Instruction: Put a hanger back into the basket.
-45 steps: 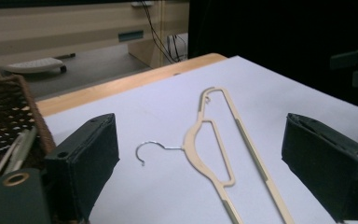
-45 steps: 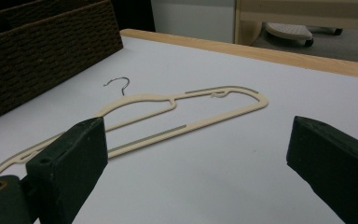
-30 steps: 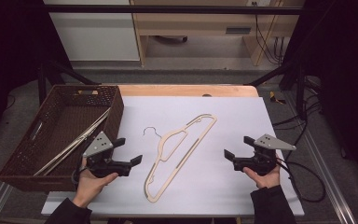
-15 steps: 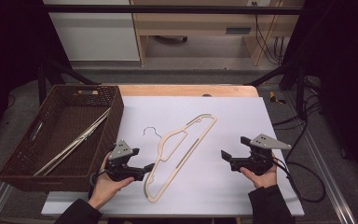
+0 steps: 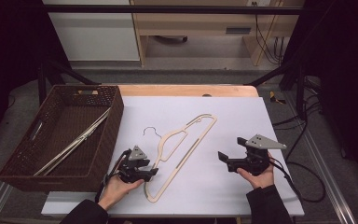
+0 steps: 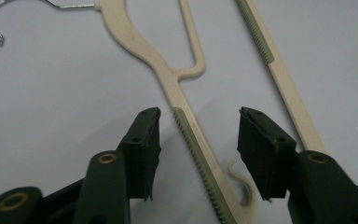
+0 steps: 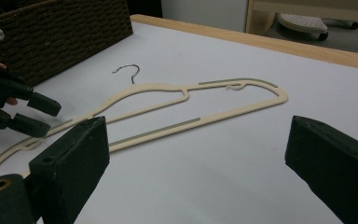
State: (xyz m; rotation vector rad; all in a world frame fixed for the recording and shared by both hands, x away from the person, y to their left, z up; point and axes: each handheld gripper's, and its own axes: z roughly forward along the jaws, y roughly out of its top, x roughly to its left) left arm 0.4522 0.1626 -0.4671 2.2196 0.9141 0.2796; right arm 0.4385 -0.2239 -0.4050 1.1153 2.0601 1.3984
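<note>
Left gripper at the shoulder of a hanger on the white bench

The cream plastic clothes hanger with a thin metal hook [image 5: 182, 151] lies flat on the white-covered bench [image 5: 242, 112]. The black left gripper [image 5: 151, 172] has just been closing its jaws at the hanger's near shoulder. The black right gripper [image 5: 221, 156] hovers well apart from the hanger. A brown wicker basket [image 5: 116, 109] at the bench's left edge holds pale hangers [image 5: 74, 142].
</note>
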